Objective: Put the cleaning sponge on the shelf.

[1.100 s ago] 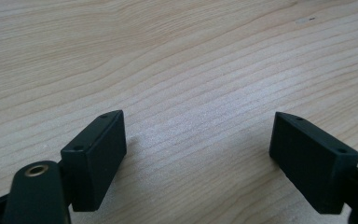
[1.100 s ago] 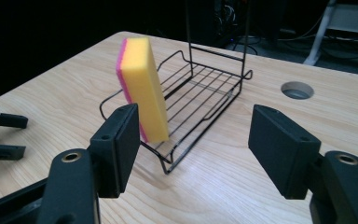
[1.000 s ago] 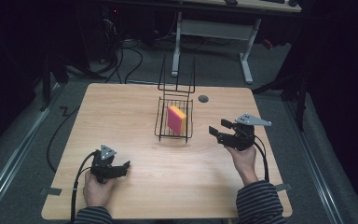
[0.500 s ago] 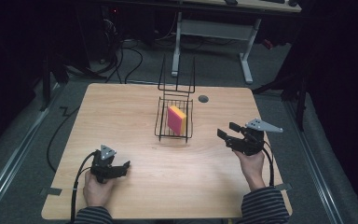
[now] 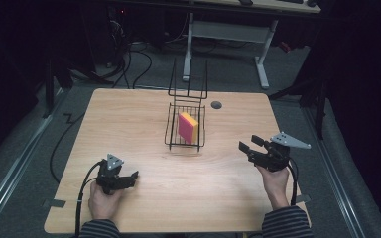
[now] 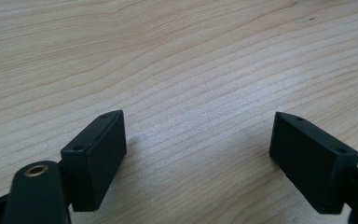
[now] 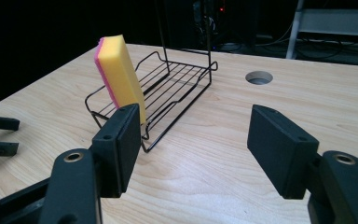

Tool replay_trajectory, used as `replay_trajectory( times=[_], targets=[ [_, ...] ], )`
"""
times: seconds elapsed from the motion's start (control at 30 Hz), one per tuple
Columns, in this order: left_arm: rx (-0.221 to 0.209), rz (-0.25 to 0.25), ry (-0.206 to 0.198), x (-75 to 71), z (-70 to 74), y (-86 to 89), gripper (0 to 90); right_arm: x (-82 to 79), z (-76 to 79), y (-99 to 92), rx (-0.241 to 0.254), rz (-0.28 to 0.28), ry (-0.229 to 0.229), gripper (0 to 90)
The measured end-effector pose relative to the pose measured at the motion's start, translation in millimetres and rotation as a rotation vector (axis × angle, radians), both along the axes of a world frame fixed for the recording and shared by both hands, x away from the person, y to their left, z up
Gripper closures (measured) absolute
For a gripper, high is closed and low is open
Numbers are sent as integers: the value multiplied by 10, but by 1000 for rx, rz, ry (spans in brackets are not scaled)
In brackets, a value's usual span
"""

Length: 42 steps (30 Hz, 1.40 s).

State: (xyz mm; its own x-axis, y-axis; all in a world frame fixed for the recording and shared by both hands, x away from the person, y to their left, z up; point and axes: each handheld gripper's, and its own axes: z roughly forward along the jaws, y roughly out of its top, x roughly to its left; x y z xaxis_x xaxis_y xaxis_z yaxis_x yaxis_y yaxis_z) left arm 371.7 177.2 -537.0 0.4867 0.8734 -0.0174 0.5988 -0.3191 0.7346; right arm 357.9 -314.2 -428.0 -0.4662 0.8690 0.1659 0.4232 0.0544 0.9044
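On wooden table (image 5: 129,124): wire rack (image 5: 185,133), sponge (image 5: 188,127).

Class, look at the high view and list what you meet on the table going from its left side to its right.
Left tongs → wire basket holding the upright pink and yellow sponge → round hole in the tabletop → right tongs.
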Motion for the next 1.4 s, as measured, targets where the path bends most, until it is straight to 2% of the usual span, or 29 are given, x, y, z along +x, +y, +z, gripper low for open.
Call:
replay_trajectory(
  times=[0.17,0.67,1.4],
  targets=[
    [0,0,0,0,0,0,191,-46,-21,-27,-2,-7,-8,356],
    [0,0,0,0,0,0,191,-189,-198,-100,10,-31,9,361],
    [0,0,0,0,0,0,191,-219,-478,-71,-4,-40,53,366]
  ],
)
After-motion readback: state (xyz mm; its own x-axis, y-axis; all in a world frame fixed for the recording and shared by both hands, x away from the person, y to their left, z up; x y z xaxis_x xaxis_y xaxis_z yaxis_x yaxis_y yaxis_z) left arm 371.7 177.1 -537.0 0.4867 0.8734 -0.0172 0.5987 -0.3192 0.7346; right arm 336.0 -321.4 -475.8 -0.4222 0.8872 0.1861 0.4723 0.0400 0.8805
